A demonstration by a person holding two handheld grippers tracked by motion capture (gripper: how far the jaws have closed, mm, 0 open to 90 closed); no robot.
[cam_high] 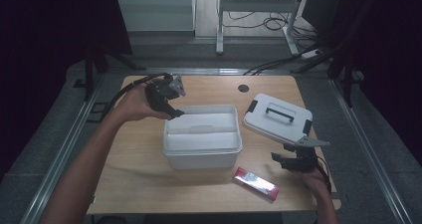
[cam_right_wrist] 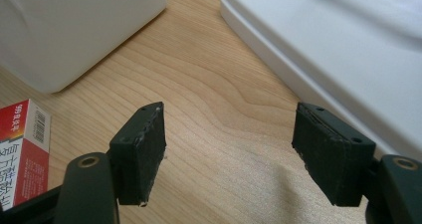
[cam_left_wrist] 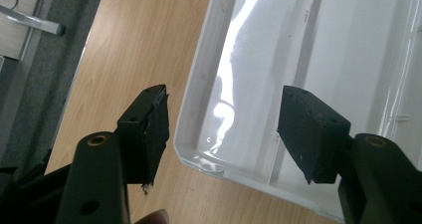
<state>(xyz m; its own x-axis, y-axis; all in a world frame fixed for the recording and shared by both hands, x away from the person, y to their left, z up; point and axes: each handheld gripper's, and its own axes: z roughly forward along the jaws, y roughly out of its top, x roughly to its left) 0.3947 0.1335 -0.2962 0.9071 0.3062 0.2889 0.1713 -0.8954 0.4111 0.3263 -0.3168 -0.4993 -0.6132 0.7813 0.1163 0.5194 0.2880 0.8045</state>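
A white open box (cam_high: 202,157) stands mid-table, its inner tray (cam_left_wrist: 318,59) bare. My left gripper (cam_high: 177,113) hovers at the box's back left corner, and in its own view it is the left gripper (cam_left_wrist: 224,129) with jaws open astride the box rim (cam_left_wrist: 199,84), nothing pressed between them. The white lid (cam_high: 276,117) with a black handle lies right of the box. My right gripper (cam_high: 276,158) rests low near the table's front right; in the right gripper view the right gripper (cam_right_wrist: 229,149) is open over bare wood. A red and white carton (cam_high: 256,183) lies in front of the box.
The wooden table (cam_high: 134,149) has a round cable hole (cam_high: 243,88) at the back. In the right gripper view the carton (cam_right_wrist: 22,144) is at the left, the box wall (cam_right_wrist: 74,30) behind it and the lid (cam_right_wrist: 338,50) at the right. Grey floor surrounds the table.
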